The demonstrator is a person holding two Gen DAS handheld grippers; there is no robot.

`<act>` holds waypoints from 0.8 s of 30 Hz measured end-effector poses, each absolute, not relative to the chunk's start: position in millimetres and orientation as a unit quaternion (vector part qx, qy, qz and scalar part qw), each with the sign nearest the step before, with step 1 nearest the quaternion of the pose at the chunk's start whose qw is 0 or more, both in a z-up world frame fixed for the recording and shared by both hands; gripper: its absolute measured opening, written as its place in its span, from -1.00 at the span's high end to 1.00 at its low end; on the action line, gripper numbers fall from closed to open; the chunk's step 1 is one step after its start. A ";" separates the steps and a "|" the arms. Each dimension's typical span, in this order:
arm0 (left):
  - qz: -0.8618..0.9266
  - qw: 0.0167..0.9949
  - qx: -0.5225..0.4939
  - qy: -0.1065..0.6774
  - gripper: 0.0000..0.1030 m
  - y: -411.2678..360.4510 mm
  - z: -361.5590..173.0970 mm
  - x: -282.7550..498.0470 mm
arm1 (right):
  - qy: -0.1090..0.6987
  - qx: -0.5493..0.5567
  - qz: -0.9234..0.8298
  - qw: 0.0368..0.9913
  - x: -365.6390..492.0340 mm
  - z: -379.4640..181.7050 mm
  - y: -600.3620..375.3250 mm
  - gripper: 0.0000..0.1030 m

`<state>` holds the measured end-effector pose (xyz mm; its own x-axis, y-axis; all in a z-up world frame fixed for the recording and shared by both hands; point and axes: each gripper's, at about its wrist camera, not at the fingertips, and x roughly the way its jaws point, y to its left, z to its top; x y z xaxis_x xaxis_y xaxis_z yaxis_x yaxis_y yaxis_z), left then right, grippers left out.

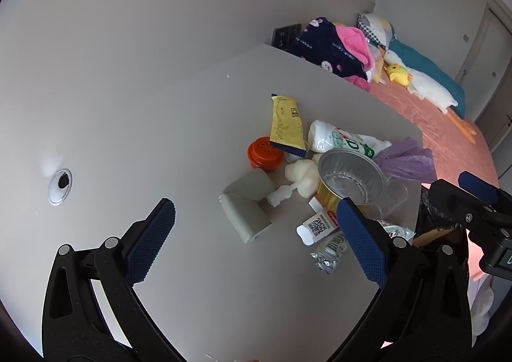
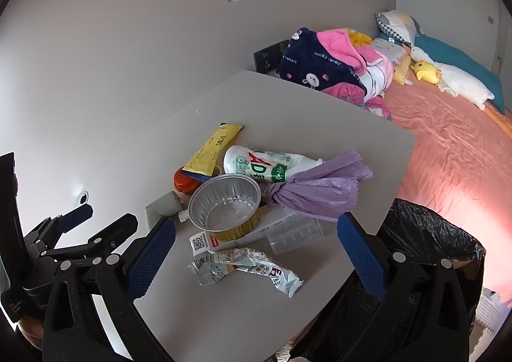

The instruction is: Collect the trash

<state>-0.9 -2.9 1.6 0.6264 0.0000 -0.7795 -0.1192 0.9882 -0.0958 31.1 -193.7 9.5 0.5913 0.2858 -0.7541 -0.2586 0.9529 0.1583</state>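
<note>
the orange cap [image 2: 185, 183] is half hidden behind the foil bowl [image 2: 224, 205] in the trash pile on the desk [image 2: 224, 307]. both the left gripper [image 1: 256, 235] and right gripper [image 2: 256, 253] are held released, angled downward above it, nothing grasped.

Both tongs [image 1: 256, 240] [image 2: 256, 248] agape, angled downward

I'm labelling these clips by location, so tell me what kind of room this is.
Most likely a bedroom. A bed with a pink sheet stands right beside the desk, with pillows, a folded blanket and plush toys on it. A bin lined with a black bag stands at the desk's corner.
</note>
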 end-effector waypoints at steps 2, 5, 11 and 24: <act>0.033 0.899 -0.070 0.431 -0.89 -2.8 1.3 -1.0 | 0.427 0.015 0.153 0.891 32.2 13.5 -196.3 -0.95; 0.032 0.899 -0.069 0.431 -0.89 -3.6 1.1 -0.9 | 0.427 0.015 0.153 0.891 32.0 13.3 -196.2 -0.95; 0.032 0.899 -0.068 0.431 -0.89 -4.7 1.4 -1.2 | 0.428 0.018 0.153 0.891 32.3 13.7 -198.9 -0.95; 0.027 0.900 -0.067 0.430 -0.89 -5.7 2.2 0.0 | 0.426 0.017 0.150 0.892 29.5 15.0 -200.2 -0.95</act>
